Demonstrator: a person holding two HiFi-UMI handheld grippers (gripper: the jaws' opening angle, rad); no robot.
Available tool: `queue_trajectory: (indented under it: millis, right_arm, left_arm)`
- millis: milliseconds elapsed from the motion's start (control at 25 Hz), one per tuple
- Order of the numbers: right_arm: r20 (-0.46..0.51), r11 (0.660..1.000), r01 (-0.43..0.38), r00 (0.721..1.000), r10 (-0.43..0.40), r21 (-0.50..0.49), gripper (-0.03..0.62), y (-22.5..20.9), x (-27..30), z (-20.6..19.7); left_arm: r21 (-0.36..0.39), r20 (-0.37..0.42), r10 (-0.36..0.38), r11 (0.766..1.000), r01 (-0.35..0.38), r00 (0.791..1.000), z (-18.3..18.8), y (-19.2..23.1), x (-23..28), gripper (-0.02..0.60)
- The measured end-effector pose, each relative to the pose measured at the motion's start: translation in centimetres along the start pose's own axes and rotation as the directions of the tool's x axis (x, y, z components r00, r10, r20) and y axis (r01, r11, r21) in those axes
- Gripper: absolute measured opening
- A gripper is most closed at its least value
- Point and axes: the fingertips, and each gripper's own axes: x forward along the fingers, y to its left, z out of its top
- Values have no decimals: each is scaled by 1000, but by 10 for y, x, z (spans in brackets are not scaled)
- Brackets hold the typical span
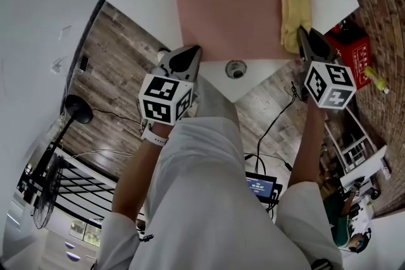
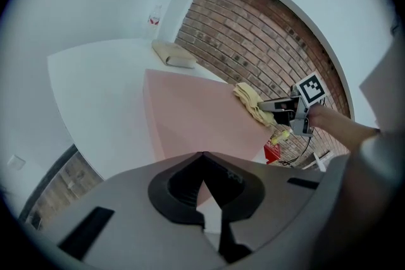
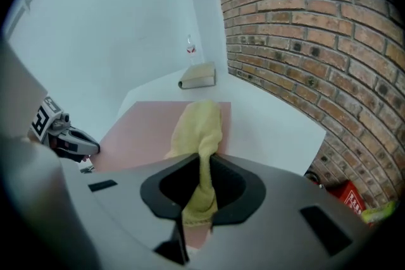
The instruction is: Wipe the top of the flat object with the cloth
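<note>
My right hand-held gripper (image 3: 202, 160) is clamped on the end of the yellow cloth (image 1: 295, 17), which lies on the pink mat's (image 1: 228, 12) right edge; my left hand-held gripper (image 1: 193, 51) is closed on nothing, so wiping may drag the mat or pull the cloth loose.

— What is the person wearing?
— A white shirt (image 1: 209, 199) with short sleeves (image 1: 123, 238), and a white band (image 1: 154, 135) at the left wrist. It may be a watch, but it is too small to tell.
— And the tools?
— The left gripper (image 1: 192, 49) and right gripper (image 1: 302, 30) look alike: grey shells tapering to a point, black fingers (image 2: 177, 186) in a rounded recess, and black slots either side. Each carries a white cube (image 1: 166, 98) printed with black square markers.
</note>
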Motion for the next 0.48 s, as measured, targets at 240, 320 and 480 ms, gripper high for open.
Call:
queue_trajectory:
  millis: [240, 320, 480]
  right_arm:
    - [10, 999, 31, 999, -31, -35, 58, -22, 16, 22]
    - [16, 998, 39, 999, -38, -48, 58, -27, 21, 31]
    - [15, 999, 39, 999, -38, -37, 58, -30, 29, 47]
  left_arm:
    - [-15, -3, 1, 1000, -1, 1000, -2, 1, 2, 18]
    - [-13, -5, 0, 1000, 0, 1000, -2, 1, 2, 17]
    - [-16, -23, -13, 1000, 13, 1000, -1, -1, 3, 17]
